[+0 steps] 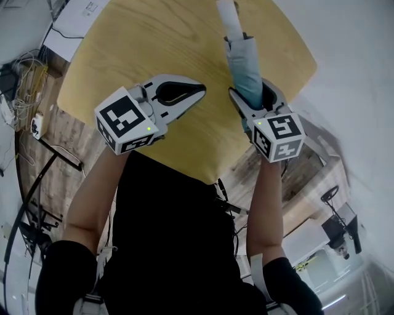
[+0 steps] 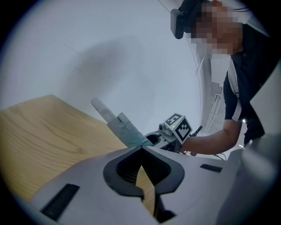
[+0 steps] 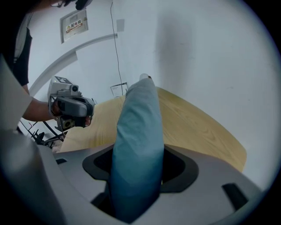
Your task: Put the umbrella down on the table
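Observation:
A folded light-blue umbrella [image 1: 243,67] with a white end [image 1: 229,15] sticks out from my right gripper [image 1: 252,93], which is shut on its lower part. It hangs over the right side of the round wooden table [image 1: 154,43]; I cannot tell if it touches the top. In the right gripper view the umbrella [image 3: 138,145] fills the space between the jaws of the right gripper [image 3: 136,178]. My left gripper [image 1: 198,92] hovers over the table's near edge, shut with nothing held. From the left gripper [image 2: 142,171] view, the umbrella [image 2: 127,129] slants up and left.
Cables [image 1: 28,80] and a white box [image 1: 74,24] lie on the floor left of the table. Dark equipment [image 1: 338,227] stands at lower right. A pale wall [image 3: 210,57] rises behind the table, with a sign [image 3: 74,24] on it.

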